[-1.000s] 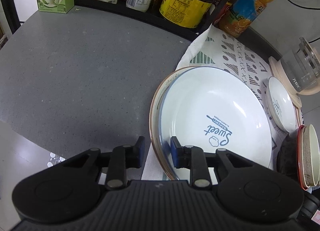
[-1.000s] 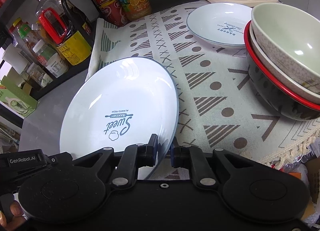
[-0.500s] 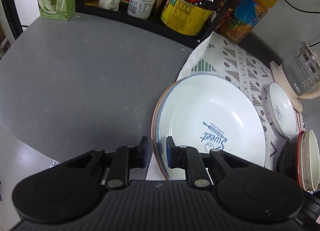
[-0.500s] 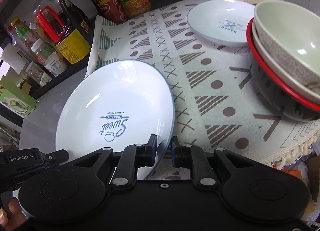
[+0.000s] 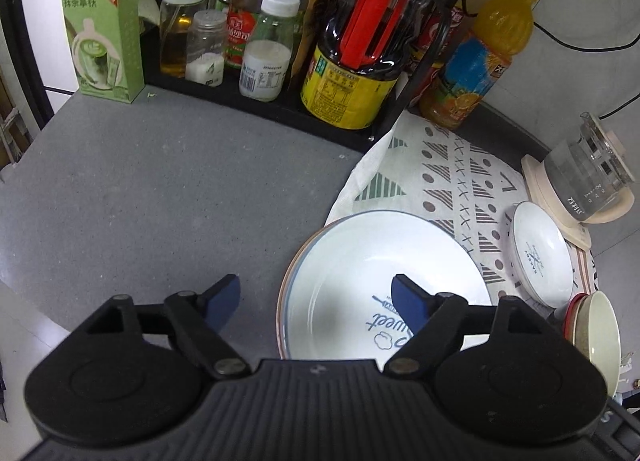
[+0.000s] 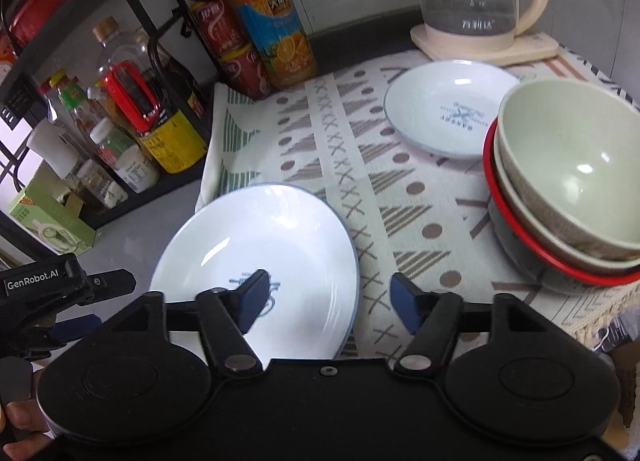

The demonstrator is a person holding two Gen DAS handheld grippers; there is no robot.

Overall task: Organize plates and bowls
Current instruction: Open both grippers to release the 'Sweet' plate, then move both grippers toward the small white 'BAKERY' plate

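- The large white round plate with a thin blue rim and blue "Sweet" lettering [image 5: 372, 281] lay stacked on a second plate with a brownish rim [image 5: 289, 273], at the near left edge of the cream cloth printed with triangles, dots and crosses [image 6: 320, 133] — partly overhanging the speckled grey countertop [image 5: 160, 189].
- The left gripper [image 5: 316, 299] hung above the plate's left rim; its blue-padded jaws were opening, one pad over the countertop, the other over the plate's well, neither pressing on the rim.
- The right gripper [image 6: 325, 295] hung above the plate's right rim, jaws likewise opening and gripping nothing — one pad over the plate, the other over the cloth.
- A smaller white dish with a blue "Bakery" mark [image 6: 452, 109] sat farther back on the cloth, just beside a nest of bowls: pale green bowls inside a dark, red-rimmed bowl [image 6: 568, 181].
- A glass kettle on a cream base [image 6: 476, 1] stood behind the dish.
- An orange juice bottle [image 6: 272, 29], red cans, and a black rack of condiment bottles [image 5: 280, 53] lined the back; a green matcha-latte carton [image 5: 102, 33] stood at far left.
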